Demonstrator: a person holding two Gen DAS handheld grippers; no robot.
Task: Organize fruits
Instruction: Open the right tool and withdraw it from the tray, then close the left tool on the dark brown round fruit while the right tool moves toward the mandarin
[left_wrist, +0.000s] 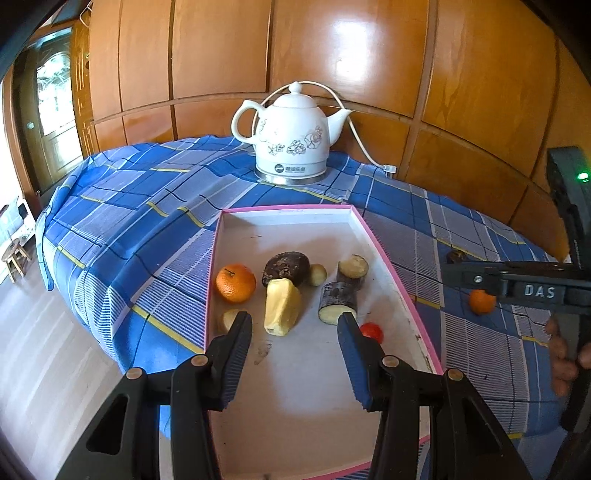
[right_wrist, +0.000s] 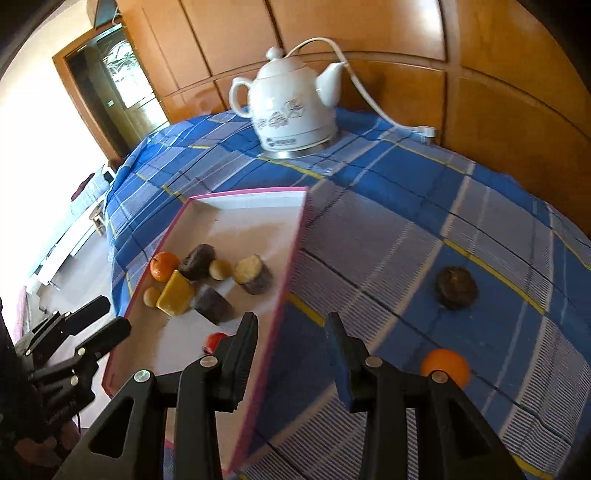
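A white tray with a pink rim (left_wrist: 284, 210) (right_wrist: 251, 192) lies on the blue checked cloth. In it are an orange (left_wrist: 235, 282), a dark brown fruit (left_wrist: 286, 267), a yellow wedge (left_wrist: 281, 306), two purple-skinned chunks (left_wrist: 338, 302), small pale balls and a small red fruit (left_wrist: 371, 331). My left gripper (left_wrist: 294, 325) hovers open over the tray's near half, holding nothing. My right gripper (right_wrist: 291, 325) stands open and empty above the tray's right rim. On the cloth to its right lie a second orange (right_wrist: 445, 365) and a dark brown fruit (right_wrist: 456, 288).
A white ceramic kettle (left_wrist: 291, 140) (right_wrist: 291, 107) with its cord stands at the back of the table against wooden panelling. The table edge drops to the floor on the left. A hand (left_wrist: 561, 354) grips the right tool.
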